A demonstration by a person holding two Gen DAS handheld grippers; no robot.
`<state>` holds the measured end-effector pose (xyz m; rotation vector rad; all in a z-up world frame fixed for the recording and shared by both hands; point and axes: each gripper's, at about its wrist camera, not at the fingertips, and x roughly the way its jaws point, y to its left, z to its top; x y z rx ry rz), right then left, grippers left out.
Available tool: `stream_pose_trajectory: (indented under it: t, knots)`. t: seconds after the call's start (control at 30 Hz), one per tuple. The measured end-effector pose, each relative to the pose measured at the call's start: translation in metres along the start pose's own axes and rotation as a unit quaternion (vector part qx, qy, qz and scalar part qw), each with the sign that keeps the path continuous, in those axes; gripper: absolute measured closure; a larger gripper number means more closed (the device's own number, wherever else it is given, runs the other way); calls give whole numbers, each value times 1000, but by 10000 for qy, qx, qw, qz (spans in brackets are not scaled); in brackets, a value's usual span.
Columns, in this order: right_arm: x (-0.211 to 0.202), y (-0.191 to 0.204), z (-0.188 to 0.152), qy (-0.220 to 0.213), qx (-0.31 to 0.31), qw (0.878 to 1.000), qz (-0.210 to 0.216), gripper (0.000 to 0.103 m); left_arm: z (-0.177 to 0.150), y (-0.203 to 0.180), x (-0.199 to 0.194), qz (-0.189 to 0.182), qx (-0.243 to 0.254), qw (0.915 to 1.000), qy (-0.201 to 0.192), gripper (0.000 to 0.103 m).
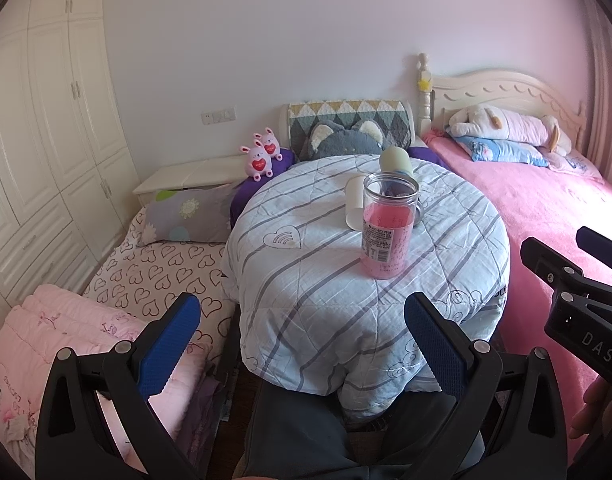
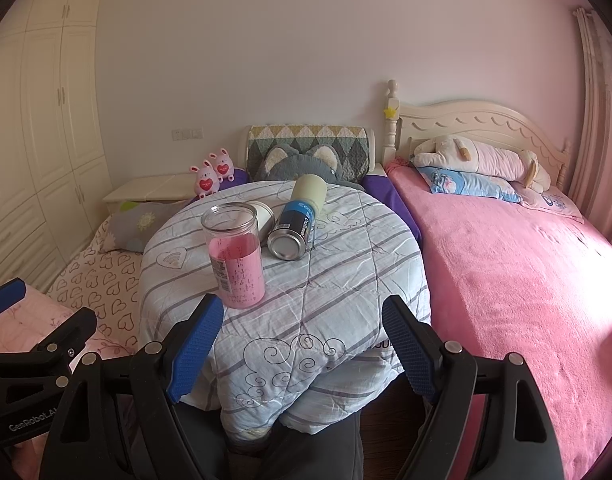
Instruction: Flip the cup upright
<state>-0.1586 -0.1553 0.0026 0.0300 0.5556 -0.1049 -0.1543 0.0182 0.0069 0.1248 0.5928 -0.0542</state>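
Cup (image 2: pixel 289 232) sideways, grippers apart.

Left gripper (image 1: pixel 302 344) jaws spread wide, right gripper (image 2: pixel 302 354) jaws spread wide, both empty

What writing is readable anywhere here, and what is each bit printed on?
"DAS": on the right gripper, cut off by the frame edge.
"GenRobot.AI": apparently, on the left gripper body, partly cut off.
Blue can lying on its side: white lettering, too blurred.
Clear jar label: barcode and small print, too small.
Quilt edge: partial letters, unreadable.
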Motion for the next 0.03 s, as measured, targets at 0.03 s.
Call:
stream_pose_trajectory:
  t: [0.03]
  knots:
    - [0, 0, 0, 0, 0, 10000, 0, 20, -1, 0, 0, -1, 4, 10000, 22, 0]
